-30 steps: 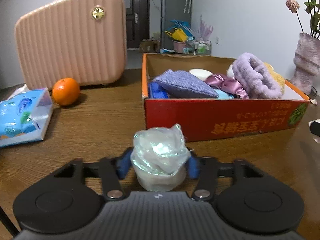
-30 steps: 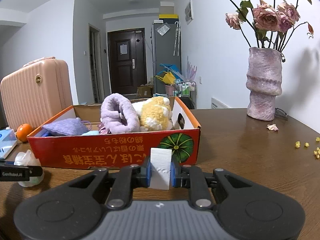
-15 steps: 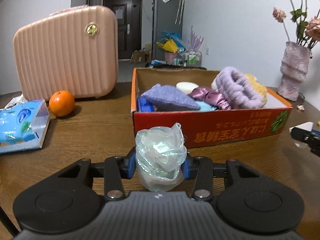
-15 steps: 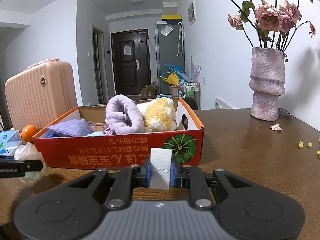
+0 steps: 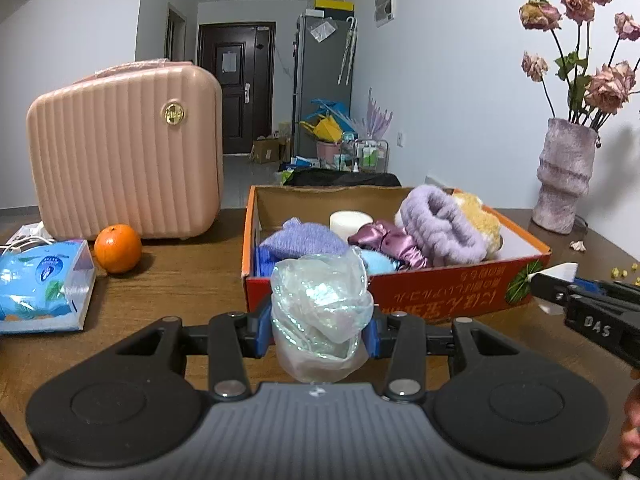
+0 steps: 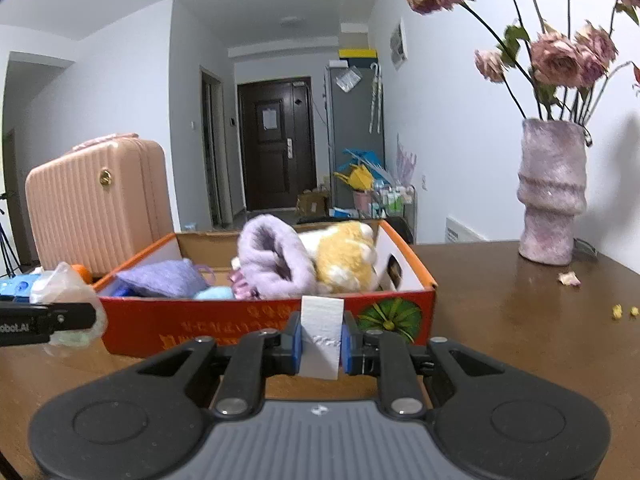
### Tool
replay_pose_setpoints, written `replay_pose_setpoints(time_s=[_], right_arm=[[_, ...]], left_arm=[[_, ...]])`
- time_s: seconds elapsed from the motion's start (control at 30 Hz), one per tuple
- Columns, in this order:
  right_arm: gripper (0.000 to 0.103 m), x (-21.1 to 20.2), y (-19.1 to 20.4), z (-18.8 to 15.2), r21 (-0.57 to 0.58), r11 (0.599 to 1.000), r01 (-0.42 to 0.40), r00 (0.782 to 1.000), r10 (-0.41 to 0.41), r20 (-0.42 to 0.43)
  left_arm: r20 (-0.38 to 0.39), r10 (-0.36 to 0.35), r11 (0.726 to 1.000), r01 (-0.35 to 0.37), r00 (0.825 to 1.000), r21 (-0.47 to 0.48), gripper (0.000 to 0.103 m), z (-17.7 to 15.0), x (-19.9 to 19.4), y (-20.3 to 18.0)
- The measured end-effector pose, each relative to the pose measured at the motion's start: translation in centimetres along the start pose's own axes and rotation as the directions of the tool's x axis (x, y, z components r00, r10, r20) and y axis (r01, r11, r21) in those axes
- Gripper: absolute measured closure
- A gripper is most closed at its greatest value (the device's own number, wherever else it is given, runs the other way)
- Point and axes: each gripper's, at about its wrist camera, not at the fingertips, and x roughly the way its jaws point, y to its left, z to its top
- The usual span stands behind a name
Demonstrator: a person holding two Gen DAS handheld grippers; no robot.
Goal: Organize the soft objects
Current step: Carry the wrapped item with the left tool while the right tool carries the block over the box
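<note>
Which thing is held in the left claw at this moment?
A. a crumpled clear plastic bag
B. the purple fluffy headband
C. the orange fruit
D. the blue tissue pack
A. The left claw is shut on the crumpled clear plastic bag, whose sides its blue pads press in front of the red box.

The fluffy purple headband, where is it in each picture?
Left wrist view: purple headband lies in the right half of the red box, in front of the yellow plush.
Right wrist view: purple headband sits mid-box, left of the yellow plush.
Shared landmark: the pink suitcase.
</note>
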Motion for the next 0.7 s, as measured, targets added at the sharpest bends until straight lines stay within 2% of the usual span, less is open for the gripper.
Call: replay_pose_setpoints(time_s=[0.23,0.7], right_arm=[[0.085,0.8,1.2,0.9,-0.003,0.999,-0.037,0.997,0.038,0.063],[0.085,4.7,3.3,3.2,0.027,0.995,-0.099,0.987,0.095,0.126]], left_arm=[[0.029,0.001,1.0,-0.001,1.0,-0.009,0.06,0.8,0.1,-0.4],[0.089,0.021,0.998,-0.016,0.996,-0.061,0.06,3.8,2.4,0.0]])
